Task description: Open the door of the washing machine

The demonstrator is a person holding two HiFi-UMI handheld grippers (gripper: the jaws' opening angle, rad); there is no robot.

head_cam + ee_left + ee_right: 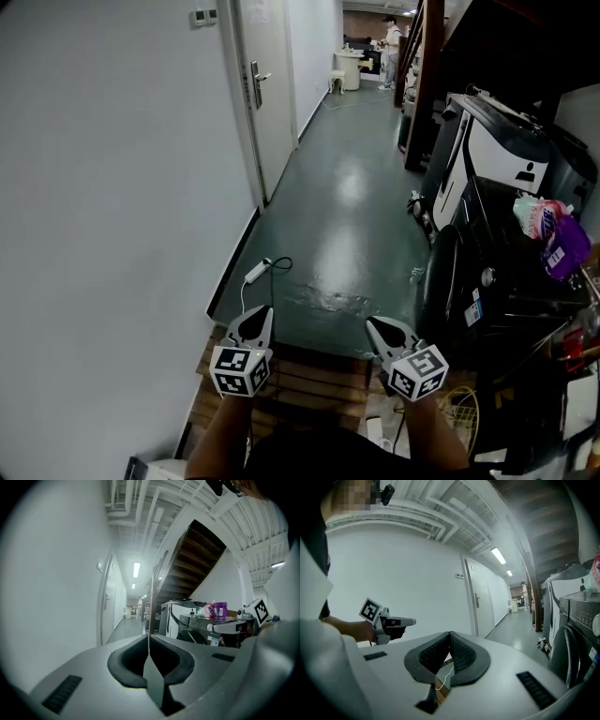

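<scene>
The black front-loading washing machine (511,281) stands at the right of the corridor, its round dark door (439,279) closed and facing the floor space. In the right gripper view the door (567,656) shows at the right edge. Both grippers are held low in front of me, to the left of the machine and apart from it. My left gripper (260,313) is shut with nothing in it, its jaws meeting in a thin line (149,638). My right gripper (373,324) is shut and empty too (450,633).
A pink bag (534,217) and a purple bag (566,249) lie on the machine's top. A white appliance (487,145) stands behind it under a dark staircase. A white wall (112,206) runs along the left. A power strip with cable (257,272) lies on the green floor; wooden slats (309,380) are underfoot.
</scene>
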